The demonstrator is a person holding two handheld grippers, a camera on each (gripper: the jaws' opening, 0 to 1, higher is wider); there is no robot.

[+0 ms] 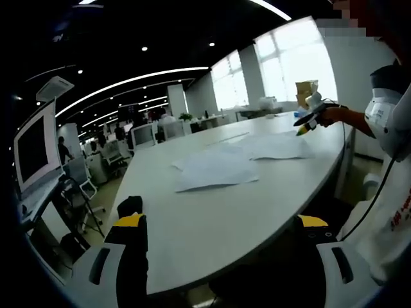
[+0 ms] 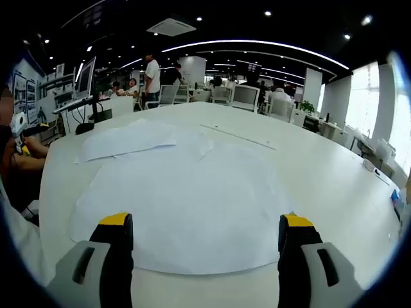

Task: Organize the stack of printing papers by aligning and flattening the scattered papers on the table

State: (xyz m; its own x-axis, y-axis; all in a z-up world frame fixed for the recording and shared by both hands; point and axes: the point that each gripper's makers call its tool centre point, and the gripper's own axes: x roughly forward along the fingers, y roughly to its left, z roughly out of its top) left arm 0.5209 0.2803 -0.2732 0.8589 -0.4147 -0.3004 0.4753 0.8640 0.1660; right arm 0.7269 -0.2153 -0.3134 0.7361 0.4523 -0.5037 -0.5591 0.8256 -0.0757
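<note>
Loose white printing papers [image 1: 215, 168] lie scattered and overlapping on a big white table [image 1: 212, 224], and a second patch of sheets [image 1: 277, 146] sits farther along it. My left gripper [image 1: 221, 219] hangs open at the table's near edge, short of the papers and holding nothing. Far right over the table, a hand holds my right gripper [image 1: 307, 120]. In the right gripper view a wide spread of sheets [image 2: 186, 199] lies just ahead, with another sheet [image 2: 128, 140] behind on the left. The right gripper [image 2: 205, 221] stands open just above the near sheets.
A monitor [image 1: 35, 151] on a desk stands left of the table, and office chairs [image 1: 151, 135] line the far side. A thin strip [image 2: 237, 136] lies on the table [image 2: 321, 173] beyond the papers. People [image 2: 152, 77] stand in the background. The person's arm [image 2: 22, 160] rests at the left edge.
</note>
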